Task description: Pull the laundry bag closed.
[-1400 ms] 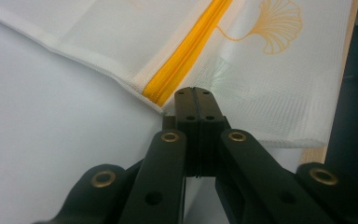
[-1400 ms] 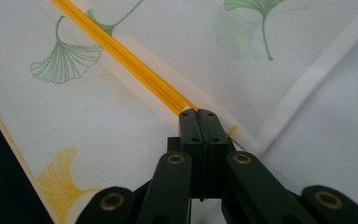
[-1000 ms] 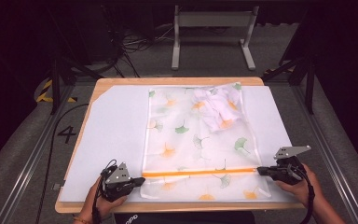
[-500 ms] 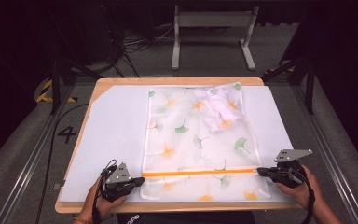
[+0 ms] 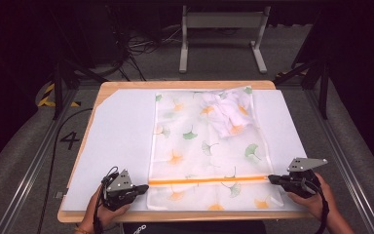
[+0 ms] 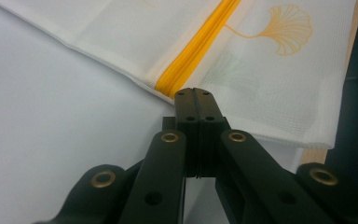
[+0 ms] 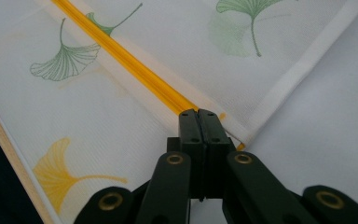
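One wooden table (image 5: 185,84) carries one white sheet (image 5: 117,146) that covers nearly all of its top, and on that sheet lies one flat, rectangular white mesh bag (image 5: 207,146) printed with green and orange ginkgo leaves. The bag stretches between the two sets of jaws and away beyond them; its near end reaches the table's front edge, and a bunched white cloth (image 5: 226,114) shows through the mesh at the far end, well apart from both tools. One orange zipper (image 5: 207,181) crosses the bag from side to side near its front end, running straight from one set of jaws to the other. The person's two hands come in from the front, each around one black tool lying nearly level and pointing inward at the bag. The left gripper (image 6: 194,93) has its jaws pressed together, their tips at the bag's side seam right where the zipper ends; whether cloth is caught between them I cannot tell. The right gripper (image 7: 197,113) also has its jaws pressed together, tips at the other zipper end beside the bag's white hem, and again no pinch can be made out.
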{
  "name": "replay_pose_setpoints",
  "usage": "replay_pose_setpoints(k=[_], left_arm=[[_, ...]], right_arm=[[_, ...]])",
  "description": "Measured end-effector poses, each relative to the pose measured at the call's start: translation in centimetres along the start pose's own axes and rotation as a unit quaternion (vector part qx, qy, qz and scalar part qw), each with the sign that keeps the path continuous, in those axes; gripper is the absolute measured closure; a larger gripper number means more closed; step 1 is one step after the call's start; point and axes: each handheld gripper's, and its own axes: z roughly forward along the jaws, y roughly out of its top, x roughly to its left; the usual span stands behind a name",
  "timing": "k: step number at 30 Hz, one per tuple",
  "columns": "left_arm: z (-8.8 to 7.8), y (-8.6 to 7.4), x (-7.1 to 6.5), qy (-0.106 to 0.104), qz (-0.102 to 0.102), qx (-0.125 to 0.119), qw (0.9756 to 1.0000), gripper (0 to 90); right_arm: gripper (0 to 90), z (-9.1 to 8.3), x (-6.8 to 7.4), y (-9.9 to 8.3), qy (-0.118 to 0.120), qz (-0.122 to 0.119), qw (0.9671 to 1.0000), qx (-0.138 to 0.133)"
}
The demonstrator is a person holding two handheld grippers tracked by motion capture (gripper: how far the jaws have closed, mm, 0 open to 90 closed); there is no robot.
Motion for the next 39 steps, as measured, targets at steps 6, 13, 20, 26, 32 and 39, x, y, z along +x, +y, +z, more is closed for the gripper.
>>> replay_pose_setpoints(k=[6, 13, 20, 26, 32, 39], left_arm=[[-0.5, 0.0, 0.2, 0.014, -0.002, -0.009, 0.9999, 90.0], [-1.3, -0.4, 0.7, 0.037, -0.005, -0.025, 0.999, 90.0], [-2.3, -1.3, 1.6, 0.068, -0.021, -0.041, 0.9966, 74.8], [-3.1, -2.0, 2.3, 0.104, -0.039, -0.055, 0.9923, 45.9], [-3.2, -2.4, 2.7, 0.109, -0.058, -0.057, 0.9907, 28.0], [-3.0, -2.4, 2.7, 0.104, -0.061, -0.052, 0.9913, 18.1]], right_arm=[[85.8, -0.3, 0.1, 0.1, -0.001, -0.001, 0.9999, -0.014], [79.1, -0.3, 0.2, 0.0, -0.012, -0.007, 0.9994, -0.031], [59.6, -0.2, 0.0, 0.2, -0.016, -0.01, 0.9977, -0.065], [44.1, -0.1, -0.1, -0.1, -0.031, -0.013, 0.9957, -0.086], [37.0, 0.6, 0.3, -0.3, -0.037, -0.026, 0.9959, -0.078], [33.3, 0.6, 0.6, -0.4, -0.049, -0.03, 0.995, -0.082]])
